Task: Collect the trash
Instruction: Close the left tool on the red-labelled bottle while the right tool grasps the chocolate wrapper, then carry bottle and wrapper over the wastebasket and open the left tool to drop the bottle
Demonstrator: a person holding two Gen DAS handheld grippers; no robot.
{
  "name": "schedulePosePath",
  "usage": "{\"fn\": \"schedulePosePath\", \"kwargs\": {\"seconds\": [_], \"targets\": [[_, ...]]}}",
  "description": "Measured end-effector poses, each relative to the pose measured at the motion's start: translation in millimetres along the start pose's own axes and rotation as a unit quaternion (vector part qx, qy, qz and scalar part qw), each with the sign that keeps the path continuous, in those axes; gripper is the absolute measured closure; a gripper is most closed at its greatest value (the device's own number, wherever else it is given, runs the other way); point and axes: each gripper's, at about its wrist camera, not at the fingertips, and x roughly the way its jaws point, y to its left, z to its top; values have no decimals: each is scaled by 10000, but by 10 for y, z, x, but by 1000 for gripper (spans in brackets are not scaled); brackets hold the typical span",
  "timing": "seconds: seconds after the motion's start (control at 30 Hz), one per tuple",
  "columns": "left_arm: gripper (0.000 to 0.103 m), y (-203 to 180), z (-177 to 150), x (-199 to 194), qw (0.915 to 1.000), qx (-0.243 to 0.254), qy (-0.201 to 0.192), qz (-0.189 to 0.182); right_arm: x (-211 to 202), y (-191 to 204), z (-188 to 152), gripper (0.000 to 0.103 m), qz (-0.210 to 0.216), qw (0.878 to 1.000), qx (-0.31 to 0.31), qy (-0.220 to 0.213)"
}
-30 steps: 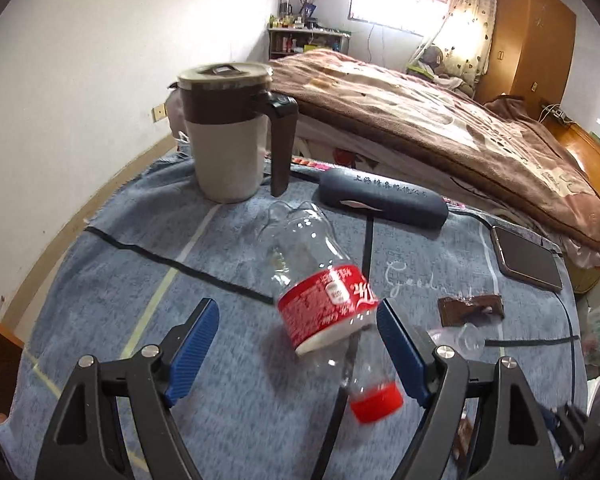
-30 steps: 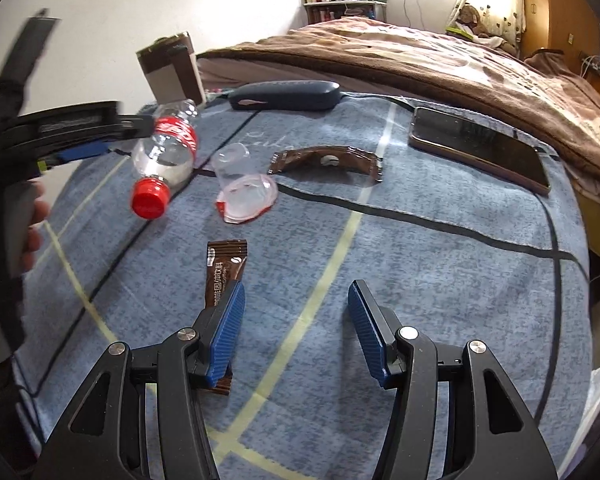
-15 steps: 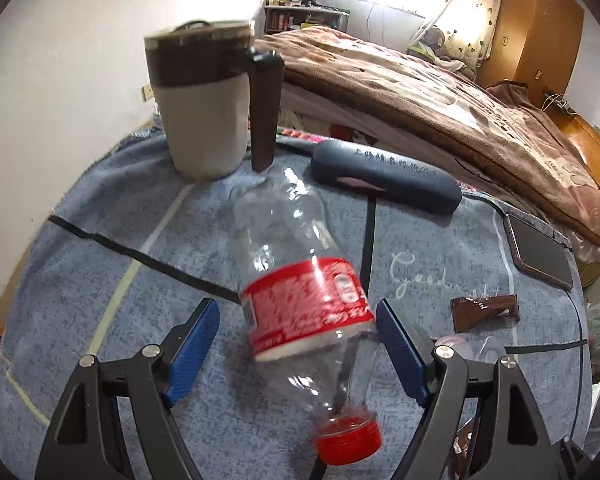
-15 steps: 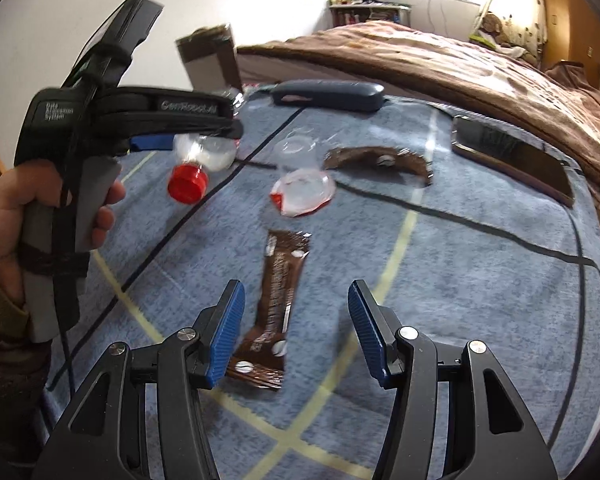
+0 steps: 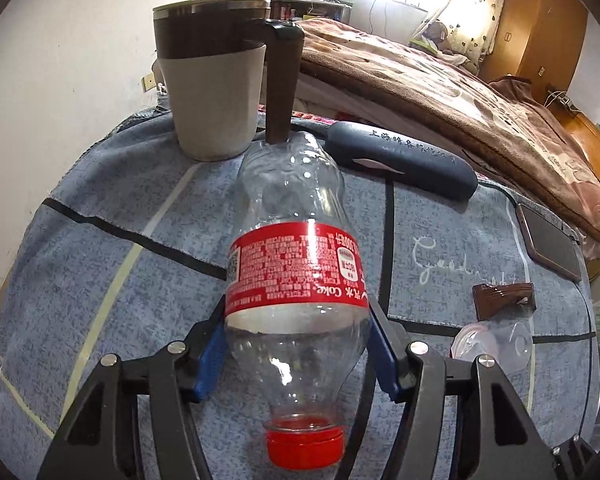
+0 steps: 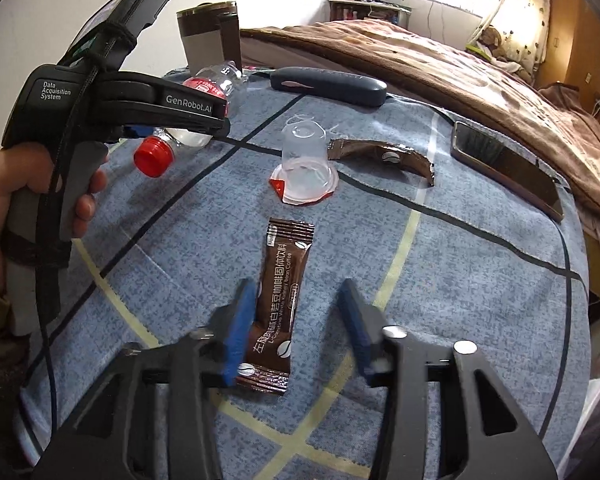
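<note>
An empty clear plastic bottle (image 5: 296, 280) with a red label and red cap lies on the blue cloth, cap towards me. My left gripper (image 5: 296, 352) has closed its blue pads on the bottle below the label. The bottle (image 6: 204, 84) and the left gripper also show in the right wrist view. My right gripper (image 6: 296, 328) is open, its fingers either side of a brown coffee sachet (image 6: 280, 300) lying flat. A clear plastic cup (image 6: 304, 164) stands upside down beyond it, beside a torn brown wrapper (image 6: 384, 156).
A lidded grey-brown mug (image 5: 220, 84) stands just behind the bottle. A dark glasses case (image 5: 400, 160) and a phone (image 5: 548, 240) lie on the cloth. A bed with a brown blanket (image 5: 440, 92) borders the far side. Cup (image 5: 496, 344) and wrapper (image 5: 504, 296) lie right.
My left gripper has moved forward over the bottle and its fingers have closed in on it. My right gripper has moved left and forward, bringing the coffee sachet between its fingers.
</note>
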Motion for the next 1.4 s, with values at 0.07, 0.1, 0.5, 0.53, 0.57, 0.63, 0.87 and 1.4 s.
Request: {"fn": "schedulePosePath", "kwargs": {"seconds": [0.07, 0.1, 0.5, 0.53, 0.57, 0.63, 0.87, 1.4], "targets": [[39, 3, -8, -4, 10000, 6, -28, 15, -6, -2, -2, 81, -28, 10000, 16, -11], [39, 10, -22, -13, 10000, 1, -52, 21, -9, -5, -6, 81, -40, 10000, 33, -16], [39, -11, -212, -218, 9997, 193, -175, -4, -104, -38, -48, 82, -92, 9995, 267, -147], [39, -14, -232, -247, 9996, 197, -187, -29, -127, -45, -55, 82, -109, 9994, 296, -166], [39, -19, -256, -282, 9996, 209, -206, -49, -158, -57, -64, 82, -127, 9992, 334, -197], [39, -32, -301, -368, 9993, 239, -279, -55, -234, -83, -83, 82, -162, 9987, 410, -265], [39, -153, -472, -678, 9978, 413, -456, -258, -514, -212, -149, 82, -299, 9954, 733, -534], [39, -694, -879, -1276, 9889, 1062, -838, -617, -1064, -604, -494, 82, -723, 9850, 1253, -944]]}}
